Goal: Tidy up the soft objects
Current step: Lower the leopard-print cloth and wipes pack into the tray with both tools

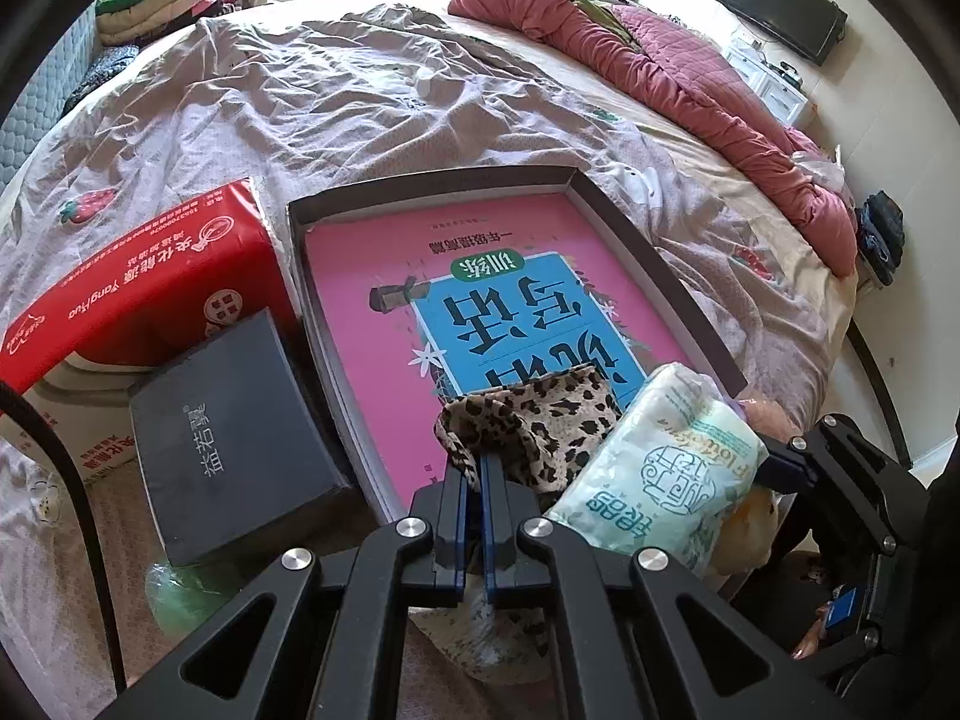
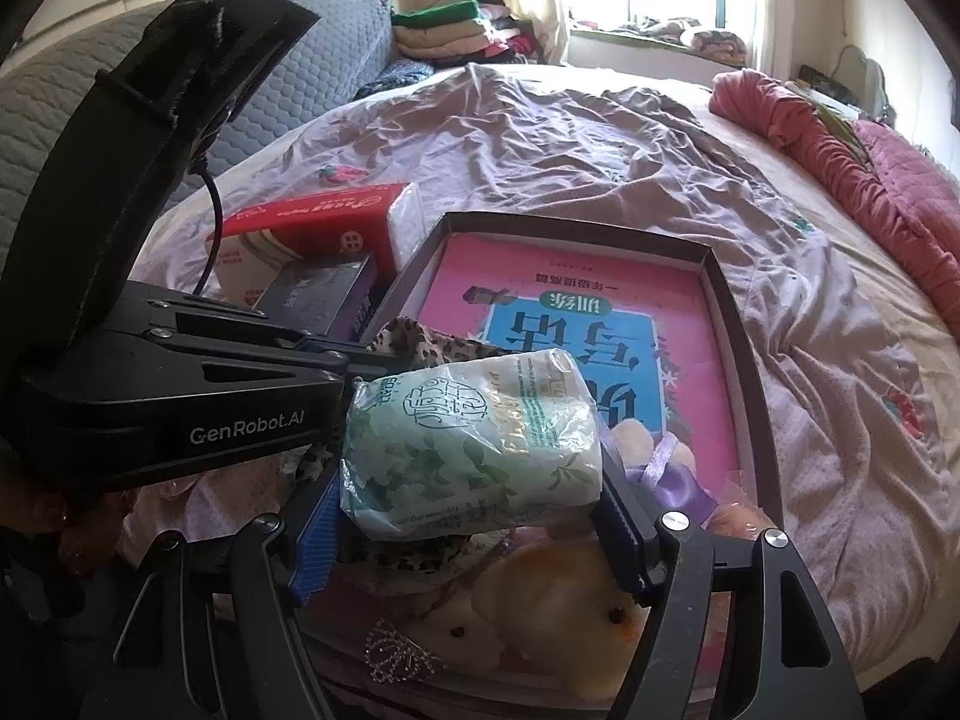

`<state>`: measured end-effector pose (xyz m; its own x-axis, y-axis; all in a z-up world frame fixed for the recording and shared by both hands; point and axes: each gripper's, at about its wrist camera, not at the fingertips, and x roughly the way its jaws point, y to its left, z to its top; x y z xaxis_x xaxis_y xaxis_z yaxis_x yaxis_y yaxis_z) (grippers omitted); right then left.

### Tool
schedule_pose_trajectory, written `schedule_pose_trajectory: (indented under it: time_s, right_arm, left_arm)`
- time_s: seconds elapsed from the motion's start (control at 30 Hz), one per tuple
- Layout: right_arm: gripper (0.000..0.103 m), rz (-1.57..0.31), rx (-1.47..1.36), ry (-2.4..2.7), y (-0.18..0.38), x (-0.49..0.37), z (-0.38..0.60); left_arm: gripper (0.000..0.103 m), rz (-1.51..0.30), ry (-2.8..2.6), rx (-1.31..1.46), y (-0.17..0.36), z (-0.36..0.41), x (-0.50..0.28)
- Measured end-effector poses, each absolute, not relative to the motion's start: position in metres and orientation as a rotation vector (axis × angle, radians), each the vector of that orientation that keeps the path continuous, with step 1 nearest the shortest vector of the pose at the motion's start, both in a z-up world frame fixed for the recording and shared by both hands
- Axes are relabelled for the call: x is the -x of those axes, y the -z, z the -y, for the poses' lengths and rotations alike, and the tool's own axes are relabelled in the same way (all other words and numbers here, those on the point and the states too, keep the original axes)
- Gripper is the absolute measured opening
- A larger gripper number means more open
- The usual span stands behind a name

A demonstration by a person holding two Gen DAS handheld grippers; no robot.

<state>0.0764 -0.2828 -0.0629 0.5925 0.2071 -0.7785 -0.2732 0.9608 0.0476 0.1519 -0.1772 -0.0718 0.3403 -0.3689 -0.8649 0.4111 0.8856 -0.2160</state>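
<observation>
Leopard-print cloth (image 1: 534, 420) sits pinched between the blue pads of the left hand-held gripper (image 1: 474, 468), whose jaws are fully closed on it, over the near edge of a shallow dark box (image 1: 654, 240) on the bed (image 1: 300, 96). A pink and blue book (image 1: 480, 300) lies flat inside the box. Just right of the cloth is a pale green tissue pack (image 1: 654, 468), with the right hand-held gripper (image 1: 780, 474) touching its right side. Left of the box stand a red carton (image 1: 138, 288) and, nearer, a dark grey box (image 1: 228, 438). A pink quilt (image 1: 690, 78) is bunched at the far right.

From the right wrist view, the right hand-held gripper (image 2: 474, 528) stands about half open with the tissue pack (image 2: 474, 444) between its blue pads (image 2: 315, 540), which press its 2 ends. The left hand-held gripper (image 2: 384, 354) reaches in from the left, with the leopard-print cloth (image 2: 432, 342) at its tip. Below the pack lie yellow plush toys (image 2: 558, 600) and a purple ribbon (image 2: 678, 480), at the near end of the box (image 2: 729, 300).
</observation>
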Motion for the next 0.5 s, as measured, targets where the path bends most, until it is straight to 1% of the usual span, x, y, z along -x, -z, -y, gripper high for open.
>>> schedule_pose_trajectory:
  time_s: [0.5]
  right_arm:
    - [0.076, -0.888, 0.126, -0.241, 0.0568, -0.0714, 0.2817]
  left_arm:
    - [0.004, -1.122, 0.508, -0.039, 0.0697, 0.1765, -0.1521]
